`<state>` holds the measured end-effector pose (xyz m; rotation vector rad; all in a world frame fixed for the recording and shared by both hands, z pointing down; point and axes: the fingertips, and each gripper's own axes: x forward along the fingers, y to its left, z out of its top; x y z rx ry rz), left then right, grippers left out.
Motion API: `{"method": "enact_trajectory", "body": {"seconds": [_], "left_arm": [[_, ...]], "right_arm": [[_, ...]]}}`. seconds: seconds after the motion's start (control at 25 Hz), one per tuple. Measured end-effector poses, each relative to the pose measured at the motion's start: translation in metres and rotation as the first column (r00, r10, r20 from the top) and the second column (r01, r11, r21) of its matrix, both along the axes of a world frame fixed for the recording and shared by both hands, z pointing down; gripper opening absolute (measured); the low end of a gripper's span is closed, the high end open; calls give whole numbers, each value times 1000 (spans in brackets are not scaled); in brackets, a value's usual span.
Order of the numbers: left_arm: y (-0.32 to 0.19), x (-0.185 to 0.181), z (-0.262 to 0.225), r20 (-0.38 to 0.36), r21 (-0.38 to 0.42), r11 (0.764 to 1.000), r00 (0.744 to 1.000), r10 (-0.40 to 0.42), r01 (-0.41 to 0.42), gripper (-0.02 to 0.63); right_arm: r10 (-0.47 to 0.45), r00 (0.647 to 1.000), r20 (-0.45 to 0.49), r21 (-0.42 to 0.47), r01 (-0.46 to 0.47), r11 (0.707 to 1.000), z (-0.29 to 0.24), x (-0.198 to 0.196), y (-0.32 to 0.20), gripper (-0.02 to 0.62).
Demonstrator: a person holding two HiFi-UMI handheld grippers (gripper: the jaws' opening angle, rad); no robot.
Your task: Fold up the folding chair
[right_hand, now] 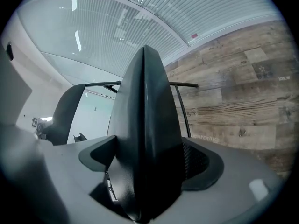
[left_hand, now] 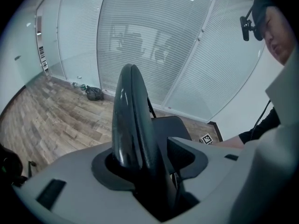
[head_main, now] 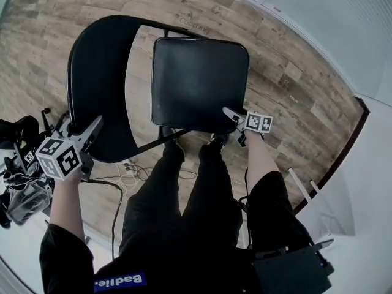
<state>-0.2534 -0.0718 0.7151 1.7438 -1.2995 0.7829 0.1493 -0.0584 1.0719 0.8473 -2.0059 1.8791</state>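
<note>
Left gripper view looks straight along the left gripper (left_hand: 149, 164). Its two jaws are closed on the curved black backrest (left_hand: 131, 115), whose rim stands upright in the gap with a pad against each face. Right gripper view shows the right gripper (right_hand: 145, 169) clamped in the same way on the black seat (right_hand: 145, 125), whose edge fills the gap between the pads. Beyond that edge a thin black frame rod (right_hand: 182, 84) runs across, and the backrest shows further to the left.

From the head view, the folding chair (head_main: 199, 81) stands unfolded on the wooden floor (head_main: 55, 17), directly ahead of the person. Its seat lies roughly flat at the centre. The backrest arcs to the left of it, with a strip of floor showing between them. The left gripper holds the near end of the backrest, and the right gripper holds the seat at its near right corner. The person's legs (head_main: 184, 188), in dark trousers, stand just at the near side of the seat. A black cable (head_main: 116, 195) trails over the floor beside the left leg, and dark equipment (head_main: 18, 164) sits at the left edge of the scene. A glass wall with white blinds (left_hand: 154, 41) rises beyond the floor, and a small dark bag (left_hand: 93, 93) lies at its foot.
</note>
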Motion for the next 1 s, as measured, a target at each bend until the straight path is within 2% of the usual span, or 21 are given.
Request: {"method": "enact_trajectory", "body": {"seconds": [0.16, 0.56, 0.84, 1.0], "left_arm": [[-2, -5, -1, -31, -11, 999, 999, -45, 45, 151], [-2, 3, -16, -45, -25, 997, 996, -71, 70, 126], [0, 18, -36, -59, -29, 998, 997, -56, 54, 103], [0, 29, -46, -78, -30, 999, 996, -38, 35, 89]], "right_arm": [[-1, 1000, -10, -5, 1, 1000, 0, 1, 0, 417], [-5, 1000, -18, -3, 5, 1000, -19, -3, -2, 400], [65, 998, -21, -40, -66, 997, -50, -5, -2, 391], [39, 998, -40, -38, -41, 998, -62, -7, -1, 383]]}}
